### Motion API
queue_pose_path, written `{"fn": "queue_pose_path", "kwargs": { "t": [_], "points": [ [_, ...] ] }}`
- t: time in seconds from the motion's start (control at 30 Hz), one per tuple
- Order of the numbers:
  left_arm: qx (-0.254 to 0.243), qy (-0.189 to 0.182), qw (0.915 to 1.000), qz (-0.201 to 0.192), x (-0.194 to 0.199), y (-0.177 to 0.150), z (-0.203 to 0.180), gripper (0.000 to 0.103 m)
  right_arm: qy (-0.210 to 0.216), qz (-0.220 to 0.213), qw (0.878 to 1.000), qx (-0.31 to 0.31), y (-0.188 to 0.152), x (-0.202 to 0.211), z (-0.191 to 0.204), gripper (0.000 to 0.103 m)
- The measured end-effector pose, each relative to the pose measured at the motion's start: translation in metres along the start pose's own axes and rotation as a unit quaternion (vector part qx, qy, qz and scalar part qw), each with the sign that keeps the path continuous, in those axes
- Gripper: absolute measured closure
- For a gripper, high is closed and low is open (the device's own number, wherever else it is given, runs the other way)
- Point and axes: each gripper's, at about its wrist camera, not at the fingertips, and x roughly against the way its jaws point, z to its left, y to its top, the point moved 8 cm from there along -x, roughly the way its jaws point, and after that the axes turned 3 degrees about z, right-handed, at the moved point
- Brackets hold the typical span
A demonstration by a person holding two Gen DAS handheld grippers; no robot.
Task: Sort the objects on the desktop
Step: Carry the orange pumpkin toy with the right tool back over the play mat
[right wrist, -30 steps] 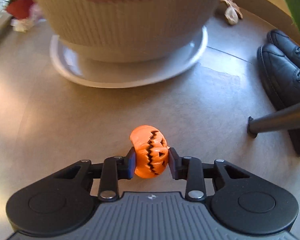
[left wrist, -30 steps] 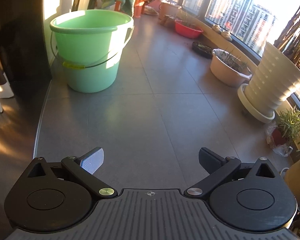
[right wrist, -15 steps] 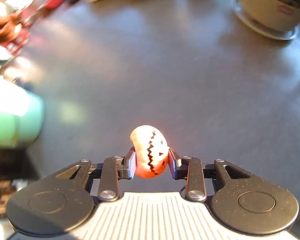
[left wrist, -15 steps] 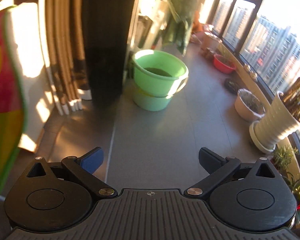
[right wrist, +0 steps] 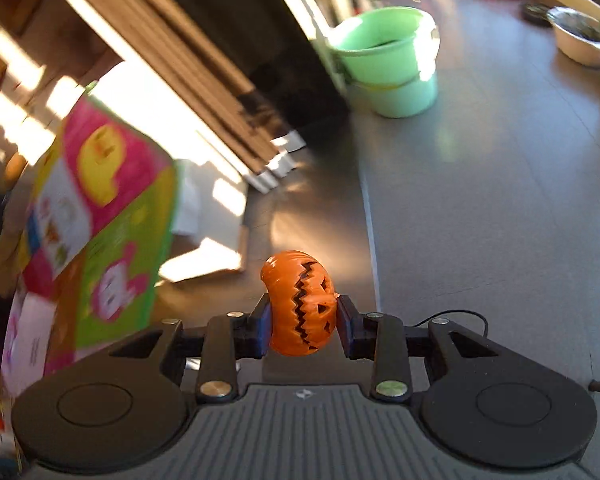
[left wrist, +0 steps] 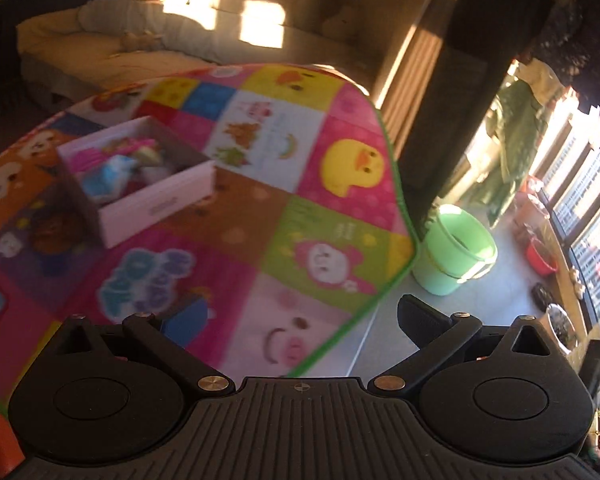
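Observation:
An orange jack-o'-lantern pumpkin toy (right wrist: 300,304) sits between the pads of my right gripper (right wrist: 303,322), which is shut on it above the grey floor. In the left wrist view my left gripper (left wrist: 300,320) stands open and holds nothing, over the near corner of a colourful cartoon play mat (left wrist: 260,184). On that mat stands a white box (left wrist: 156,200) with several small toys inside, up and to the left of the gripper. The mat (right wrist: 100,216) also shows blurred at the left of the right wrist view.
A pale green bucket (left wrist: 456,248) stands on the floor past the mat's corner; the green bucket (right wrist: 384,60) lies far ahead in the right wrist view. A bed (left wrist: 140,40) lies beyond the mat. A red basin (left wrist: 544,256) and plant pots (right wrist: 580,36) line the window side.
Both hands have swung up and away from the balcony floor and planter toward the play mat. The mat and toy box have come into the left view. The pumpkin stays gripped.

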Motion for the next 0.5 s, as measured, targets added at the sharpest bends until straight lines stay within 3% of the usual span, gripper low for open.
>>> {"fn": "queue_pose_path", "kwargs": {
  "t": [0.1,0.27,0.4,0.5],
  "points": [
    [0.011,0.015,0.9998,0.009,0.026,-0.006,0.089,0.000,0.021,0.021,0.994,0.106,-0.051,0.033,0.109,0.071],
    [0.017,0.087,0.9960,0.016,0.076,0.011,0.221,0.000,0.072,0.101,0.980,0.156,-0.173,0.070,0.222,0.070],
    [0.063,0.121,0.9906,-0.009,0.109,0.032,0.285,0.000,0.126,0.136,0.957,0.222,-0.250,0.077,0.313,0.070],
    [0.083,0.140,0.9862,-0.028,0.130,0.045,0.310,0.000,0.173,0.152,0.937,0.261,-0.276,0.069,0.385,0.070]
  ]
}}
